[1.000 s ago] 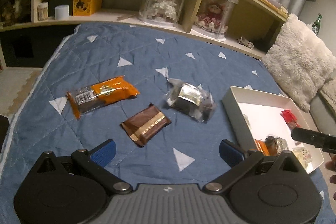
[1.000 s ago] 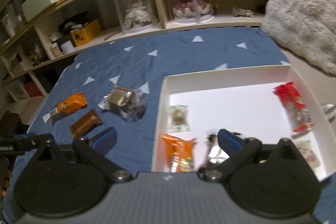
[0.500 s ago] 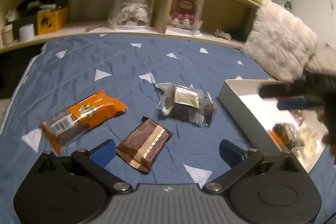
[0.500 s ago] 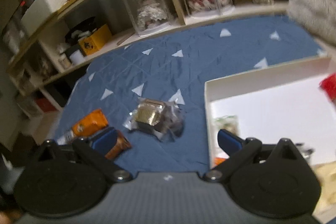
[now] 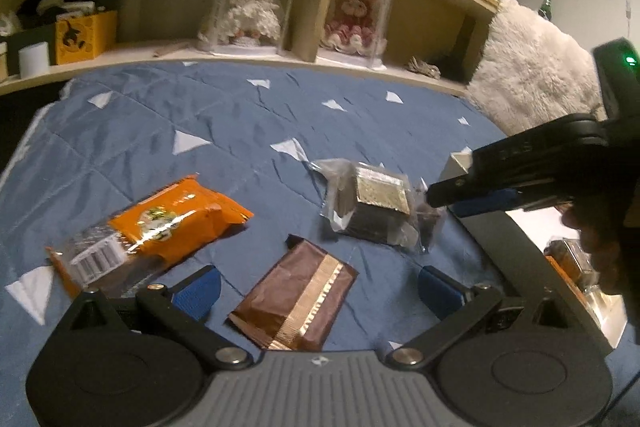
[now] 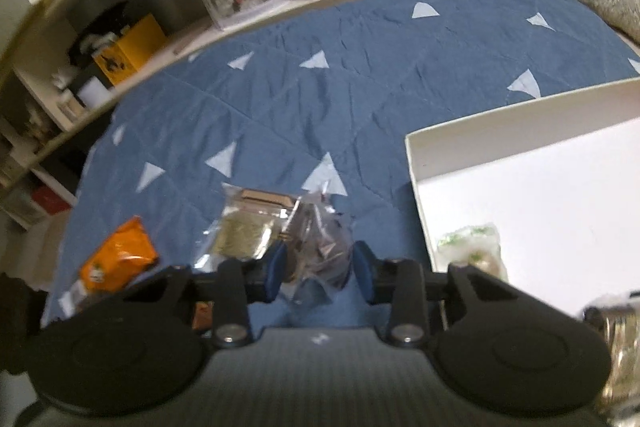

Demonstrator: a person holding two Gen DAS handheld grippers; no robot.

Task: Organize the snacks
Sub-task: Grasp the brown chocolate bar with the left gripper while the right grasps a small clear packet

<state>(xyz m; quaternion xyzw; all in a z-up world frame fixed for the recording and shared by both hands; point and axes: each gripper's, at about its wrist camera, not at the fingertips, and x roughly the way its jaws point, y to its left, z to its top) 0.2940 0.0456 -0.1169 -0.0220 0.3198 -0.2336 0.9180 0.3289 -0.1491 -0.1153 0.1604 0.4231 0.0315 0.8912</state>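
Right tongs (image 6: 318,269) are narrowed around the end of the clear bag of dark snacks (image 6: 280,227) lying on the bed beside the white box (image 6: 520,119), so lifting it in seems next, while left tongs (image 5: 316,287) hover apart.

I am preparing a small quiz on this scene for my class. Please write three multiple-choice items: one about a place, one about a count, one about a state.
1. Where does the brown foil packet with a gold stripe lie?
A. in the white cardboard box
B. on the blue quilt with white triangles
C. on the wooden shelf

2. How many snack packets lie on the quilt, outside the box?
A. one
B. three
C. five

3. How stands the right gripper?
A. wide open over the box
B. jaws closing around the clear plastic packet with a dark cake
C. holding the orange wrapper

Key: 1 B, it rests on the quilt between the left gripper's open jaws. 2 B, orange, brown and clear. 3 B, the jaws flank its crinkled end.
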